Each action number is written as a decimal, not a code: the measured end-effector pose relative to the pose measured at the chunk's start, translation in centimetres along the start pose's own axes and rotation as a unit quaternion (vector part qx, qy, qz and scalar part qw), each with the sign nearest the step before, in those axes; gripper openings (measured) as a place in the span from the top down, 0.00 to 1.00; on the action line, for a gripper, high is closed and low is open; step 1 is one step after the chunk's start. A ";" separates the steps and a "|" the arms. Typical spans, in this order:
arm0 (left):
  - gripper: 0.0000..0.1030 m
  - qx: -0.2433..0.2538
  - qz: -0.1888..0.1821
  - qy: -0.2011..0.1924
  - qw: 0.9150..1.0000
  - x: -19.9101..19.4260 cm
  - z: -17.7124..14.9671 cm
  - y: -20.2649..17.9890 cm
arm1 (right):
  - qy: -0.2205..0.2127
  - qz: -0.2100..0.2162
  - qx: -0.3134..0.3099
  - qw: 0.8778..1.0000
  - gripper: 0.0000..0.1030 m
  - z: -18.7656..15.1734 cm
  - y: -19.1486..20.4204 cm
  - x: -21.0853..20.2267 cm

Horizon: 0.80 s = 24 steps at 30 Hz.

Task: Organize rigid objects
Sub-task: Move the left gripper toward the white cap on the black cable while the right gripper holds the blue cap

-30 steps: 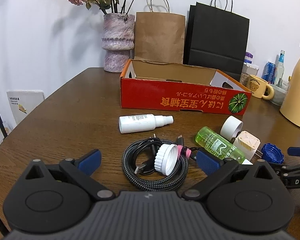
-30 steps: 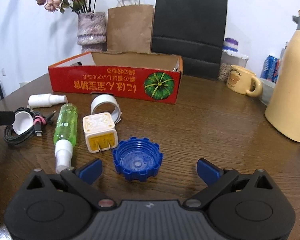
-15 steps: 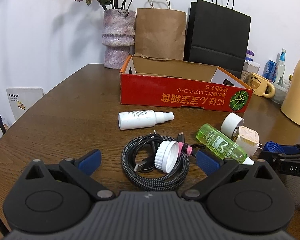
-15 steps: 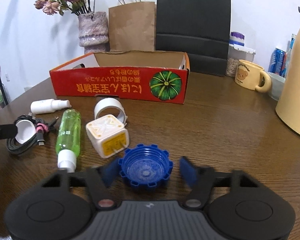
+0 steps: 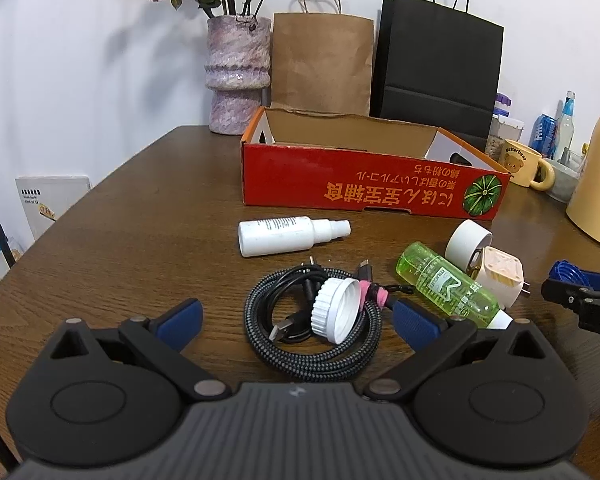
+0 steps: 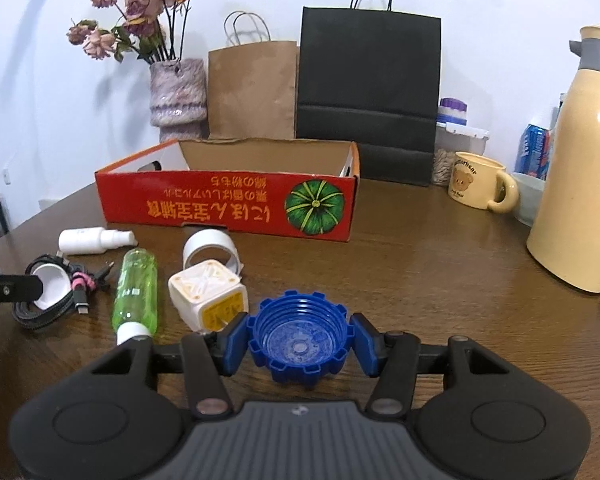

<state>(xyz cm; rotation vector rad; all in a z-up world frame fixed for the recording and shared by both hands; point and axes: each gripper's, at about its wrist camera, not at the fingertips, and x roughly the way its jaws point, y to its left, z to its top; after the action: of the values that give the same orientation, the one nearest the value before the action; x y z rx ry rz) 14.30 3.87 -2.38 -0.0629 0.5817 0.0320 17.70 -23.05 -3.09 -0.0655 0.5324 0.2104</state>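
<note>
Right gripper [image 6: 299, 346] clamps a blue cap [image 6: 299, 342]; left gripper [image 5: 296, 318] gapes wide, empty. Red box [image 6: 228, 204] lettering is upside down. Mug [image 6: 476, 186] text blurry.

The worktop [image 6: 420, 272] is dark brown wood with a visible grain and a soft sheen. The blue cap [image 6: 298, 342] is ridged, slightly glossy plastic, and the right tool [image 6: 298, 344] has matt black plastic arms with blue pads that look rubbery. The red box [image 6: 228, 204] is printed cardboard, raw brown inside. The green bottle [image 6: 135, 288] is clear, shiny plastic; the white spray bottle [image 5: 278, 235] looks matt. The cable [image 5: 312, 360] wears a braided, woven-looking sleeve. Both bags are matt paper: brown bag [image 6: 254, 88], black bag [image 6: 366, 92]. The cream jug [image 6: 580, 180] is smooth and glossy, and the vase [image 5: 238, 76] is rough and mottled.
</note>
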 end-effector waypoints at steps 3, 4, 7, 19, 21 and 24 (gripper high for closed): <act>0.00 0.016 0.004 0.008 1.000 0.1 0.1 -0.4 | -0.006 0.000 0.002 1.000 0.48 0.0 -0.1 -0.2; 0.00 0.025 0.002 0.013 1.000 0.1 0.1 -0.7 | -0.008 0.000 0.003 1.000 0.48 0.0 -0.1 -0.3; 0.00 0.058 -0.006 0.025 0.998 0.3 0.1 -1.6 | -0.014 0.000 0.003 1.000 0.48 -0.1 -0.1 -0.5; 0.00 0.052 -0.003 0.090 0.995 4.6 1.3 -1.1 | -0.023 0.001 0.007 1.000 0.48 -0.3 -0.3 -0.8; 0.00 0.043 -0.004 0.094 0.995 5.1 1.1 -1.0 | -0.022 0.001 0.008 1.000 0.48 -0.3 -0.3 -0.8; 0.00 0.041 -0.002 0.085 0.996 5.2 1.0 -1.2 | -0.020 0.001 0.008 1.000 0.48 -0.3 -0.4 -0.8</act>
<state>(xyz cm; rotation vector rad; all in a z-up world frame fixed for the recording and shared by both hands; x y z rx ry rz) 19.23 2.85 -4.38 0.0132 0.7525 -0.0019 16.96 -23.61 -2.90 -0.0439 0.4939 0.2094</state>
